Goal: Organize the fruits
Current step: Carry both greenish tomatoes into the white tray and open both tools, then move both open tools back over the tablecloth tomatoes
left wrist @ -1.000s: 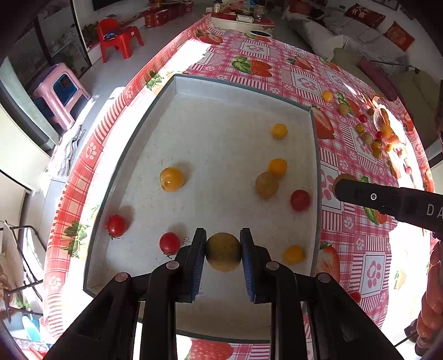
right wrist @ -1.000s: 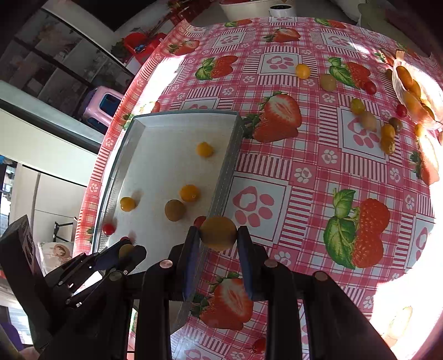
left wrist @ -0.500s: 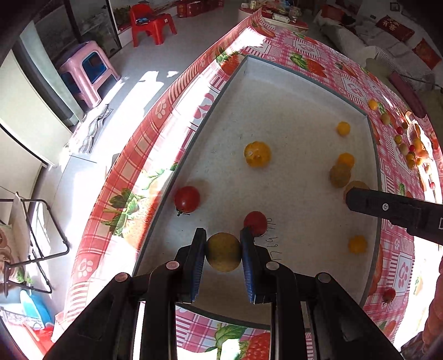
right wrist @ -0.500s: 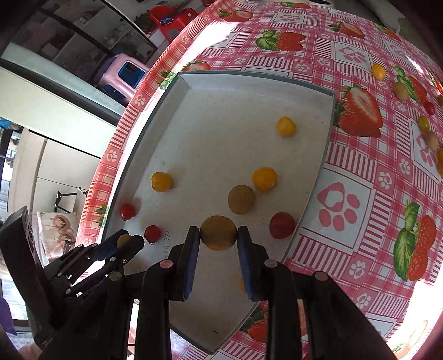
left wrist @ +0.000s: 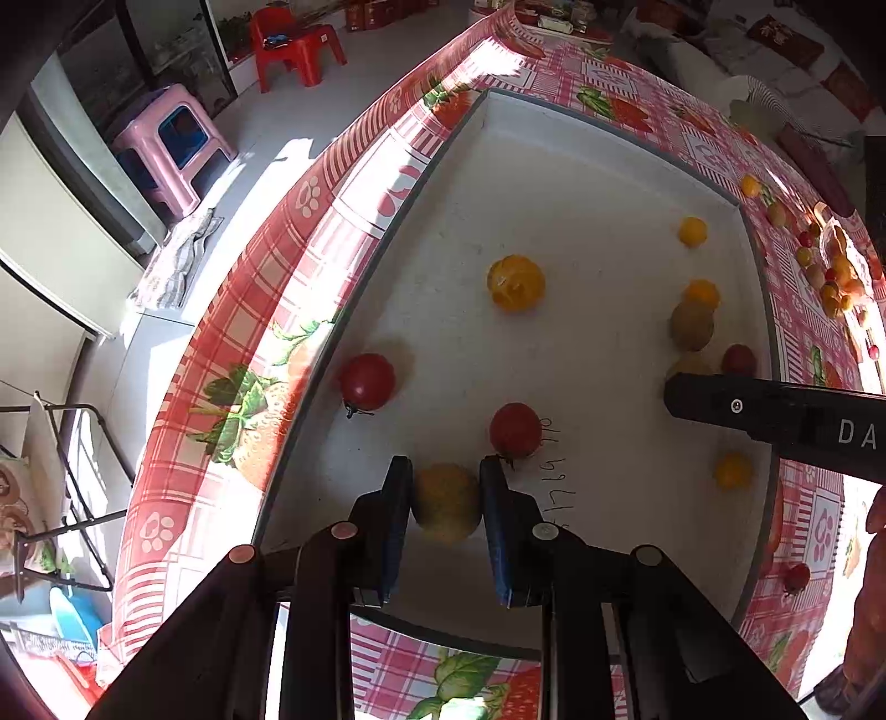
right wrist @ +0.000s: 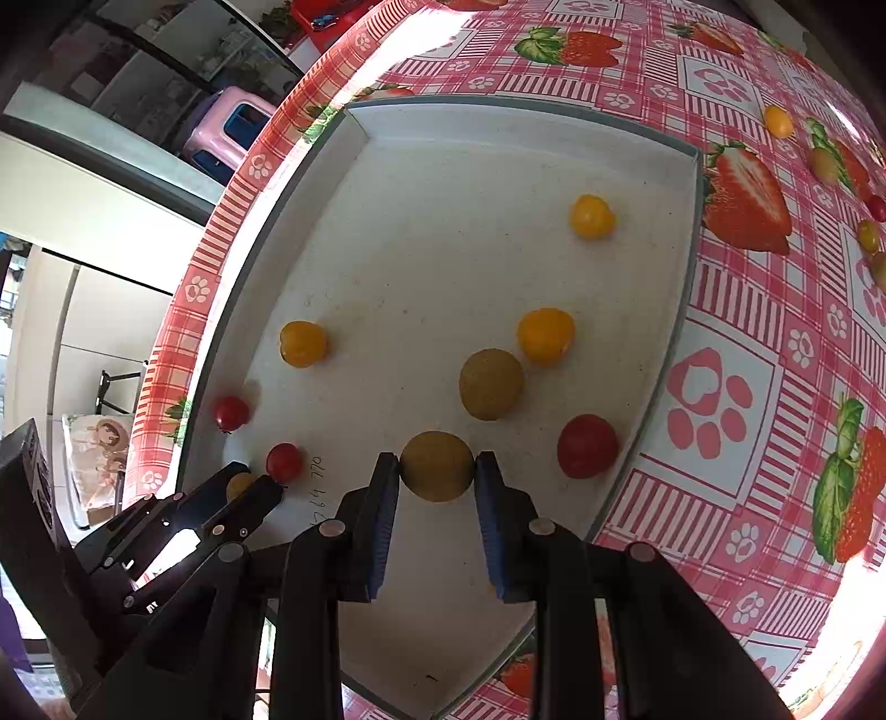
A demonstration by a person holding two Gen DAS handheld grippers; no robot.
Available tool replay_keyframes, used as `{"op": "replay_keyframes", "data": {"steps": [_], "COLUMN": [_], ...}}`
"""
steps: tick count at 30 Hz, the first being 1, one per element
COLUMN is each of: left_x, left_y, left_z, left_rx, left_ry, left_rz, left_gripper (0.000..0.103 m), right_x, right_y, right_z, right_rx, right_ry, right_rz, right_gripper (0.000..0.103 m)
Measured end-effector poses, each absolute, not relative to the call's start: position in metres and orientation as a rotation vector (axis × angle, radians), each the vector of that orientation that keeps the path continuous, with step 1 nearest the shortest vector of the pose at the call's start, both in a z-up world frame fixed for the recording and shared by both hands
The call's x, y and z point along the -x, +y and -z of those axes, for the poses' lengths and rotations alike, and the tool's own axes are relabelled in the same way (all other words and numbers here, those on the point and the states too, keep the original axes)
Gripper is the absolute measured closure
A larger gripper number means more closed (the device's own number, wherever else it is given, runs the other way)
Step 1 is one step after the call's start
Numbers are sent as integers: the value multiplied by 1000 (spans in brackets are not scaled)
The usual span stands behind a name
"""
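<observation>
A white tray (left wrist: 554,183) with grey walls lies on the strawberry tablecloth. My left gripper (left wrist: 446,501) is shut on a yellow-green round fruit (left wrist: 446,501), held low over the tray's near-left corner beside a red tomato (left wrist: 515,429). My right gripper (right wrist: 436,466) is shut on a brownish-yellow round fruit (right wrist: 436,466) over the tray's near part, between a red tomato (right wrist: 587,445) and the left gripper (right wrist: 249,490). In the tray lie several yellow, brown and red fruits, such as a brown one (right wrist: 490,383) and an orange one (right wrist: 545,335).
Several loose fruits (left wrist: 830,271) lie on the tablecloth (right wrist: 775,343) beyond the tray's right wall. A pink stool (left wrist: 171,144) and a red chair (left wrist: 293,44) stand on the floor past the table's left edge.
Both grippers, each holding its fruit, have come down and moved over the tray; the right one crossed from the tablecloth over the tray's right wall, the left one shifted toward the near-left corner.
</observation>
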State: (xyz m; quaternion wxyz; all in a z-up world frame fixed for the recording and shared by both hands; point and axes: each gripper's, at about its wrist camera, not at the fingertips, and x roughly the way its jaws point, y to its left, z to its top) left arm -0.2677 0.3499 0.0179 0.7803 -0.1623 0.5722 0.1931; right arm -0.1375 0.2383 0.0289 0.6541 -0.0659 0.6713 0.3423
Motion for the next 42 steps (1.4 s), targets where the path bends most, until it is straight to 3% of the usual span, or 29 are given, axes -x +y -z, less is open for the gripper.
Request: {"op": "replay_keyframes", "data": {"steps": [12,14,15,21,24,26,42], "left_x": [262,262,264,265,265,265,234], "left_y": [346,346,346,345,345,344,280], "left_z": [-17,-18,-22,-23,-23,-25,-58], "left_rx": [316,302,290,271,270,266,158], "left_ry": [1265,1257,1232,1239,1247,1249,1205], "left_rz": [-415,-438,-453,-441,-442,-440,-283], "left_gripper": [73,27,24,24,24,24,24], "right_x": [136,135,135,129,127,124,97], "right_y": [250,249,247,241,240,238,120], "right_z": [-22,-22,-22,-27,-34,-41,-71], "right_rx": [145,149,149,136,112,79,-67], "right_ry": [1536,1538,1539,1538,1522,1506,1469], "right_rz": [-779,-782,-782,-780,-787,-793,-570], "right_gripper": [72,71,70,53,37,18,18]}}
